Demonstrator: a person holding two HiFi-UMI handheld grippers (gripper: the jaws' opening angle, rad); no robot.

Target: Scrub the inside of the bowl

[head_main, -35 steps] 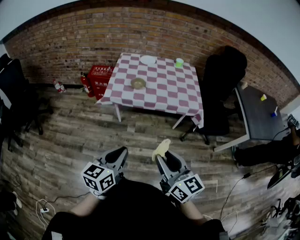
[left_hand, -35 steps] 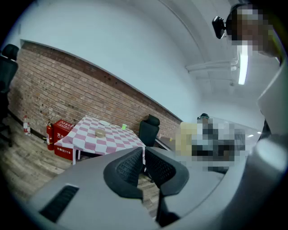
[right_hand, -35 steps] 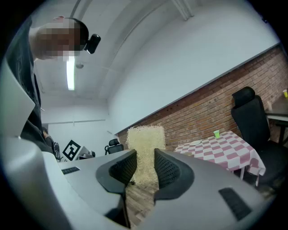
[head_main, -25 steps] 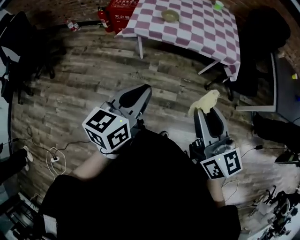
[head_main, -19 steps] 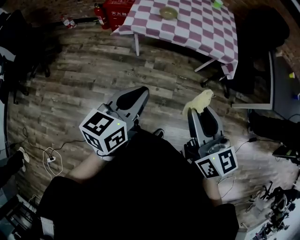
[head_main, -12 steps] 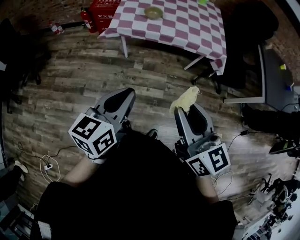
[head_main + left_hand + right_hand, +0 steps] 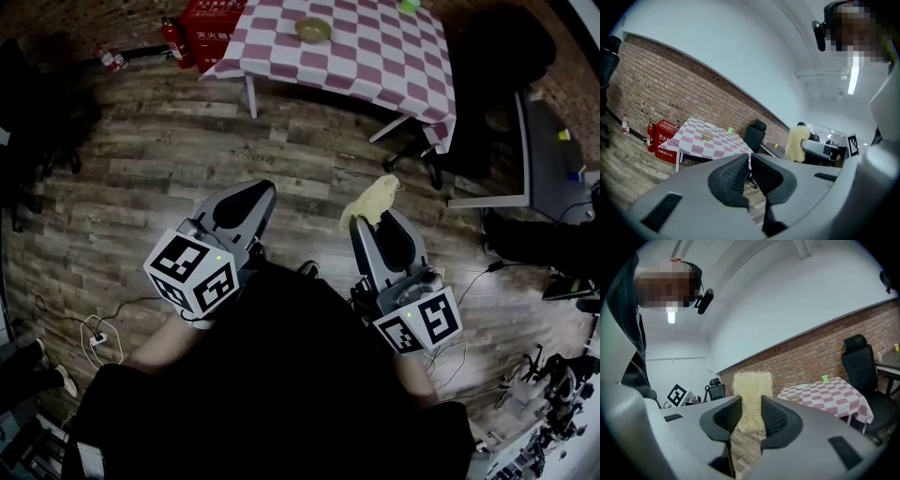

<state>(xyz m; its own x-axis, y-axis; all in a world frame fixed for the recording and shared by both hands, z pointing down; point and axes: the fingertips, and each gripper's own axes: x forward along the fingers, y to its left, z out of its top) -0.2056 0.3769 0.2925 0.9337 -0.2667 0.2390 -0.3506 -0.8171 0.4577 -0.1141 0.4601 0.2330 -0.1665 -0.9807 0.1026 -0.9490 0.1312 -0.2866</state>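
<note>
Bowl (image 7: 312, 29) shifted to top edge; we approach, right gripper (image 7: 375, 217) pinching scrubber (image 7: 370, 200), left gripper (image 7: 255, 192) pressed together, empty; next, reach the bowl.

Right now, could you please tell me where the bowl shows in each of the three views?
Head view: bowl near the top edge, at centre, on the checkered table.
Left gripper view: bowl left of centre, on that table.
Right gripper view: bowl right of centre, just right of the scrubber.
Shared landmark: the checkered table.
</note>
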